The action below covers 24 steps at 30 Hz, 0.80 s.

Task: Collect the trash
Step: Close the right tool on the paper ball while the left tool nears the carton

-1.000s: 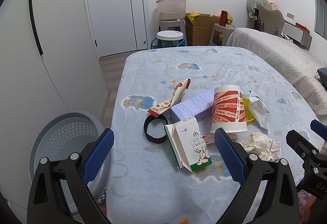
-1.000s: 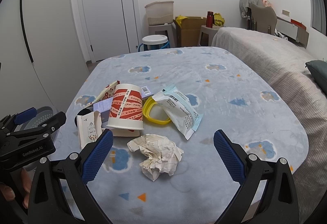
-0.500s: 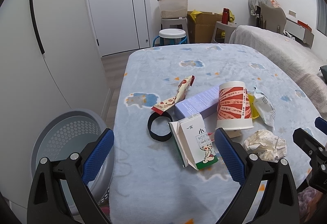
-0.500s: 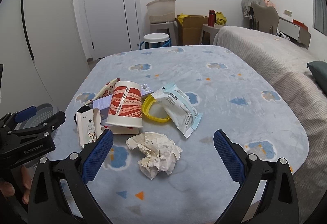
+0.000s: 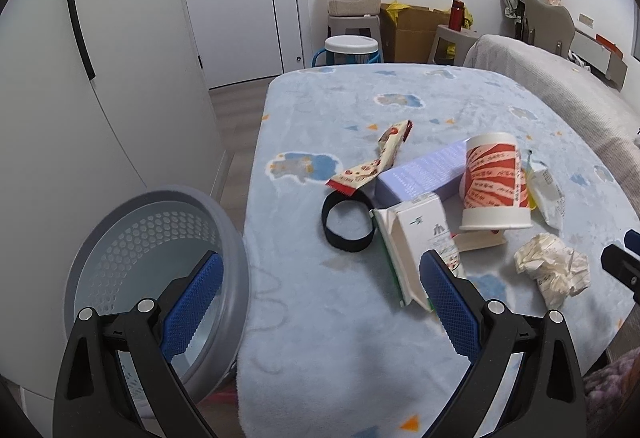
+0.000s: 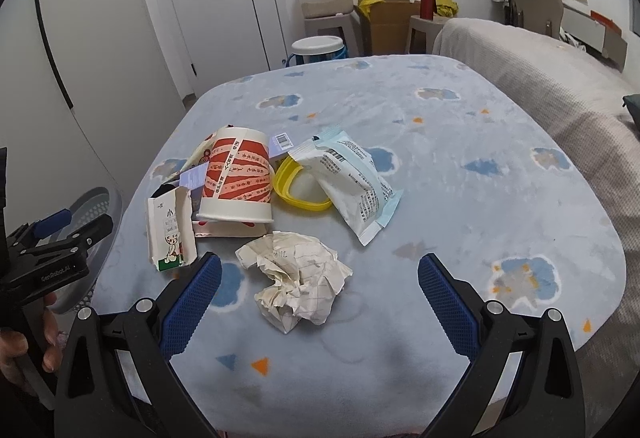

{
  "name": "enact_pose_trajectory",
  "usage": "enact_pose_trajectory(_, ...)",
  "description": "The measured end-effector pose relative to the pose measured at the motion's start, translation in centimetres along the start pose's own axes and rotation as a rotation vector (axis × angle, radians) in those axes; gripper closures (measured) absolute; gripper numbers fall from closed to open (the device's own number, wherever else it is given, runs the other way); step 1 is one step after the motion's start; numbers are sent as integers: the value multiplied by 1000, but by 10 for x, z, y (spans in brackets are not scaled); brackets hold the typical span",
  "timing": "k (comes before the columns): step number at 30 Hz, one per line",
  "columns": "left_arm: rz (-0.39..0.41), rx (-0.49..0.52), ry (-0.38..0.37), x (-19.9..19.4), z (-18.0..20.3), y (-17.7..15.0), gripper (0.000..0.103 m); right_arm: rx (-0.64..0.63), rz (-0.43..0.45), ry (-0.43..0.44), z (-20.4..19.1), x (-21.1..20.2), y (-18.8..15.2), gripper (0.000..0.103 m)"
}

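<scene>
Both your grippers have moved closer to the trash since a second ago. Your right gripper (image 6: 319,288) is spread wide and holds nothing — the crumpled paper (image 6: 296,284) lies between its fingers, near the front edge of the table (image 6: 460,166). It is cream, wrinkled, with faint grid lines. Your left gripper (image 5: 318,296) is also spread, empty, the milk carton (image 5: 416,246) just beside its right finger.

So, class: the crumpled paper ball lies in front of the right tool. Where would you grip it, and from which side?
Grip the crumpled paper ball across its bulky middle, coming down from above and the near side with the right tool open. It lies loose on the blanket, apart from the cup and carton, so both fingers probably have room.
</scene>
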State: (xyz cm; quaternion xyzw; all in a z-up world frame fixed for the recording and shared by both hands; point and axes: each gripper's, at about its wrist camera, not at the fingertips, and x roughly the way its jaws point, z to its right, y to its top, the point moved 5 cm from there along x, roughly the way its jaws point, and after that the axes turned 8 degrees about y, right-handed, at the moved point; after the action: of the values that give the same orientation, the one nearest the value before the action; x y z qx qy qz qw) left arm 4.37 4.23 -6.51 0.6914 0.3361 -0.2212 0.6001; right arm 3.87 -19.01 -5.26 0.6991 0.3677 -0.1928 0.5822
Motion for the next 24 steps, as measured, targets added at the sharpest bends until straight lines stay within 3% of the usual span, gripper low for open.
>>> enact_pose_trajectory(11,-34,-48,-8,8,-19,-8,9,-111,-165,62,-9,48,0,6)
enact_pose_trajectory(16,-34,-47,-17,8,-16,-7,9,-137,-230,45,-8,68,-7,7)
enact_pose_trajectory(21,-37,-47,-24,9,-13,-7,9,-141,-273,26,-5,80,-16,20)
enact_pose_trajectory(24,-52,-56,-38,12,-10,-8,9,-147,-288,17,-4,85,-20,34)
